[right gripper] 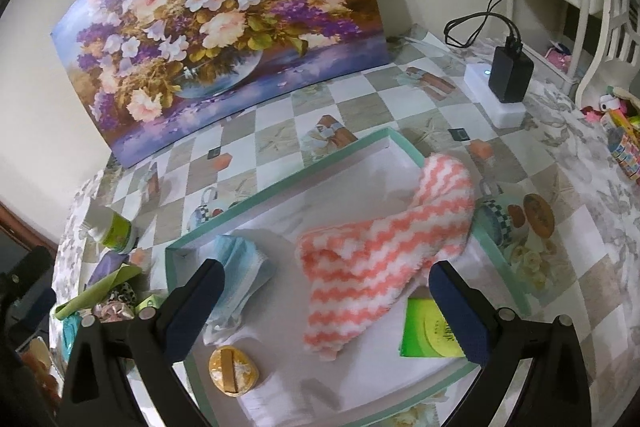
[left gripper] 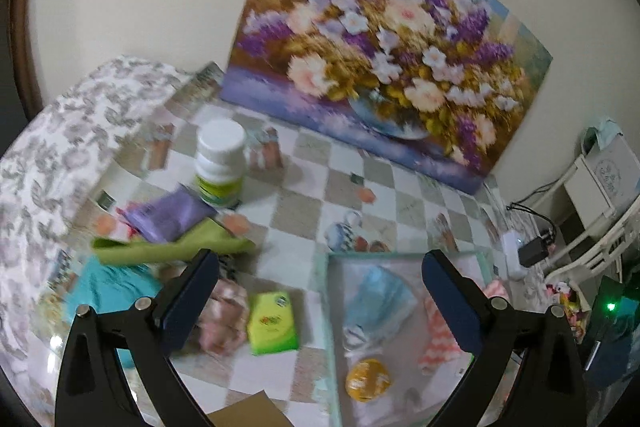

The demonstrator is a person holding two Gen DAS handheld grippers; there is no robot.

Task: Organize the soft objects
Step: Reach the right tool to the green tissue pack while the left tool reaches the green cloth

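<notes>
Both grippers spread wide, nothing pinched. Right gripper [right gripper: 326, 301] hovers over the striped towel [right gripper: 384, 251] in the tray [right gripper: 280, 187]; left gripper [left gripper: 320, 295] has the tissue pack [left gripper: 272, 323] between its fingers.

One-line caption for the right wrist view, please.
Open right gripper above mint-rimmed tray holding striped cloth, face mask, yellow sponge, green packet.
</notes>
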